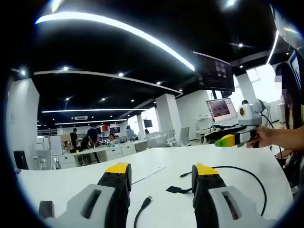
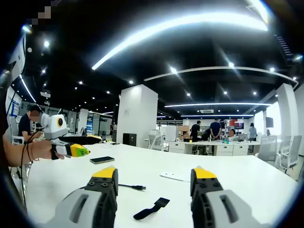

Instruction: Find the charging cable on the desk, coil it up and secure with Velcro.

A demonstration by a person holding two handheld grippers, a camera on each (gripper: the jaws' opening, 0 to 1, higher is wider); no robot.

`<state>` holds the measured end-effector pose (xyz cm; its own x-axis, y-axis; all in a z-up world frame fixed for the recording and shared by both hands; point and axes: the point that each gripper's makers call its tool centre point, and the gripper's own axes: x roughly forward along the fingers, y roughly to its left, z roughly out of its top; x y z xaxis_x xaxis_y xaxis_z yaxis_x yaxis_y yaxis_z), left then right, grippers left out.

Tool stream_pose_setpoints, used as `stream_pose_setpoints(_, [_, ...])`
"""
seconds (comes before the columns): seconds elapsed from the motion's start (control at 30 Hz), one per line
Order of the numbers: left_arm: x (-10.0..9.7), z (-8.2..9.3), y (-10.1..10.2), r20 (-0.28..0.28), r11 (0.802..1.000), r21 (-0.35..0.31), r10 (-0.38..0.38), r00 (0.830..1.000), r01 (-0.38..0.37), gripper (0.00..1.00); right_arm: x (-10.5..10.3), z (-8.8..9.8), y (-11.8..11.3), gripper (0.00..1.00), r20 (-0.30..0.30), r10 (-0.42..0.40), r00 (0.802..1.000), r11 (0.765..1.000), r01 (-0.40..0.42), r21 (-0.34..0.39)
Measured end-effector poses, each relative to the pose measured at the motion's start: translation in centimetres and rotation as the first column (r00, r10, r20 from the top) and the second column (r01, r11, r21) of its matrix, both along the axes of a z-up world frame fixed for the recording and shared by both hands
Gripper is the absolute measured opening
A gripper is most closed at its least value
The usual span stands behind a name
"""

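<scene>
Nearest item — left gripper [image 1: 161, 173], rising from the bottom of the left gripper view, its yellow-tipped jaws standing apart and grasping nothing.

Right gripper [image 2: 154, 178] — likewise rising from the bottom of the right gripper view, jaws spread, nothing between them. It is also showing at the right of the left gripper view, held above the desk by a hand [image 1: 267, 137]; the left gripper is appearing the same way at the left of the right gripper view.

White desk [image 1: 156, 161] — largest surface, stretching ahead of both grippers.

Charging cable [image 1: 247, 175] — black, lying loose on the desk in an open curve, one plug end [image 1: 147, 200] sitting between the left jaws' line of sight, another plug [image 2: 138, 187] showing in the right gripper view. Uncoiled.

Velcro strap [image 2: 152, 208] — short black strip, lying flat on the desk just ahead of the right gripper, seemingly joined to the cable, not wrapped.

Phone [image 2: 101, 160] and flat white card [image 2: 175, 176] — resting further back.

Progress — the cable is in sight; picking up, coiling and strapping are all remaining.
</scene>
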<state>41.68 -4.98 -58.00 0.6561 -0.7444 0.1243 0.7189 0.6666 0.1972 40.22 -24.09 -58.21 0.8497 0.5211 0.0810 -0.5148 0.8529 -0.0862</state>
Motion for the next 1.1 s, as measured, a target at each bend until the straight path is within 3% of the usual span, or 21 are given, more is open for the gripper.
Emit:
stream_pose_setpoints(0.83, [-1.5, 0.7, -1.2, -0.007, 1.000, -0.005, -0.008, 1.000, 0.008, 0.48, -0.8, -0.6, 1.7, 0.61, -0.001, 0.040, 0.999, 0.999, -0.040, -0.015])
stream_pose_setpoints(1.1, [-1.6, 0.5, -1.6, -0.003, 1.000, 0.014, -0.017, 1.000, 0.017, 0.48, -0.4, -0.8, 1.3, 0.60, -0.003, 0.031, 1.000, 1.000, -0.031, 0.002])
